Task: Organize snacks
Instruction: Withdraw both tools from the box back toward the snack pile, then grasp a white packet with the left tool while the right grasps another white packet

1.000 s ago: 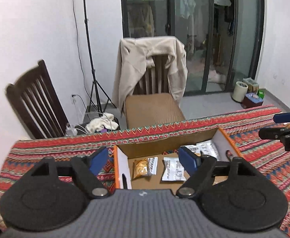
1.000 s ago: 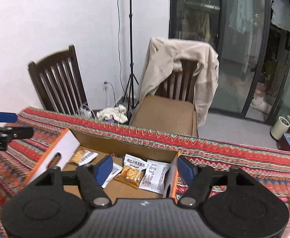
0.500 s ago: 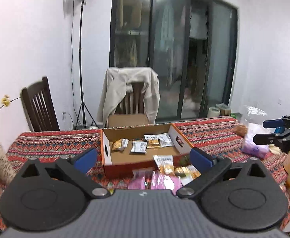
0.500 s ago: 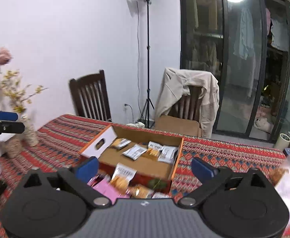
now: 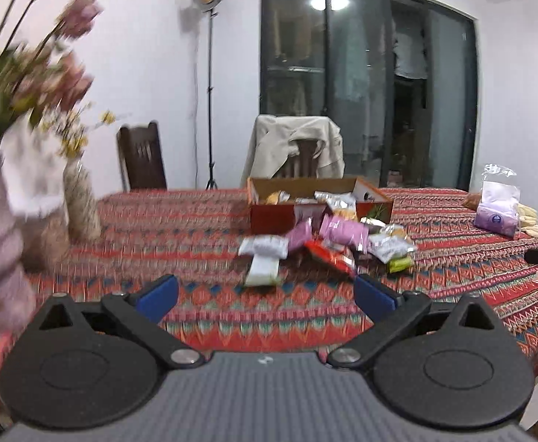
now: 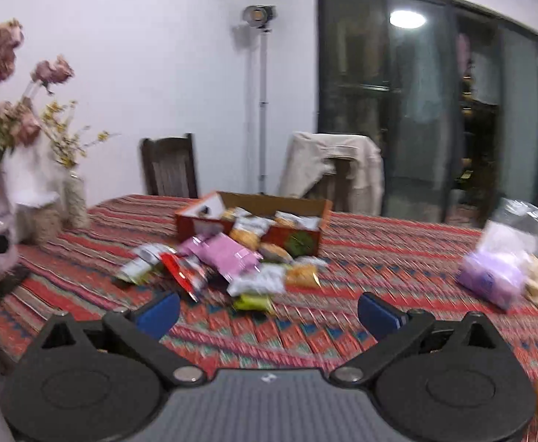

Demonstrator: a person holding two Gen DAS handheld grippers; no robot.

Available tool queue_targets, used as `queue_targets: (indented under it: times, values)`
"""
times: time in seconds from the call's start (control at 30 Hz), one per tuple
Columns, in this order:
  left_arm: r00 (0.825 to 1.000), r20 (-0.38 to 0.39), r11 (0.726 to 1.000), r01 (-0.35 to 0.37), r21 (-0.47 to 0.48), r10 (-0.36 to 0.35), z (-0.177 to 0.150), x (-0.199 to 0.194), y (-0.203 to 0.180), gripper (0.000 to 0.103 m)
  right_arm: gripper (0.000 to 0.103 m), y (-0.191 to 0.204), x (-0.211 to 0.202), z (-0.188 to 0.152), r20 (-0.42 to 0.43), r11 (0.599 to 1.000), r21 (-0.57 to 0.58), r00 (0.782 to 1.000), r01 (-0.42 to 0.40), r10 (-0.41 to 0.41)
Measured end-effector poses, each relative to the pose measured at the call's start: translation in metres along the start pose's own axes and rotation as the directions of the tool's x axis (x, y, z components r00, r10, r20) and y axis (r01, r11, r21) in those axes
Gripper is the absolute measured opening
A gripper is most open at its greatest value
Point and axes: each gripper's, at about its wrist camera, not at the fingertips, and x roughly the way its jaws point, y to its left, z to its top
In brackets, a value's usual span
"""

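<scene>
Loose snack packets lie in a scattered pile on the patterned tablecloth, directly in front of the cardboard box. The pile includes a pink packet, a red packet, several white packets and a green-yellow packet. Further packets lie inside the box; one packet leans over its front wall. The box stands near the far edge of the table, in front of a chair draped with a beige jacket.

The left gripper is spread wide, nothing between its blue pads; it sits above the near part of the tablecloth, well apart from the pile. The right gripper is likewise spread and empty, with the nearest packets just beyond its fingertips.

To the left stand vases with dried flowers. To the right lies a clear bag with purple contents. A second dark wooden chair and a light stand stand behind the table, beside dark sliding glass doors. Both views are motion-blurred.
</scene>
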Motion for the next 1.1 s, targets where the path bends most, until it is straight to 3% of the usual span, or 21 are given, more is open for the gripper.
queue_targets:
  times: [0.17,0.33,0.7,1.0,1.1]
  values:
    - [0.998,-0.065,1.000,-0.011,-0.025,0.009,-0.026,0.005,0.008,0.103,0.103,0.002,-0.006,-0.043,-0.014,0.995,0.095,1.000,0.028,-0.027]
    - [0.996,-0.082,0.998,-0.024,-0.051,0.019,-0.031,0.014,0.018,0.103,0.103,0.006,0.007,-0.057,-0.069,0.995,0.069,0.996,0.070,-0.065]
    - [0.988,-0.149,0.998,-0.038,-0.040,0.032,-0.026,0.073,0.020,0.103,0.103,0.012,0.052,-0.048,-0.084,0.996,0.074,0.996,0.045,-0.039]
    - [0.989,-0.146,1.000,0.019,0.017,-0.016,0.004,0.169,0.009,0.103,0.101,0.020,0.126,-0.019,-0.107,1.000,0.018,0.994,0.011,-0.009]
    - [0.985,-0.170,1.000,0.031,0.006,-0.029,0.015,0.208,0.009,0.103,0.094,0.021,0.155,-0.008,-0.114,1.000,0.006,0.993,0.007,-0.006]
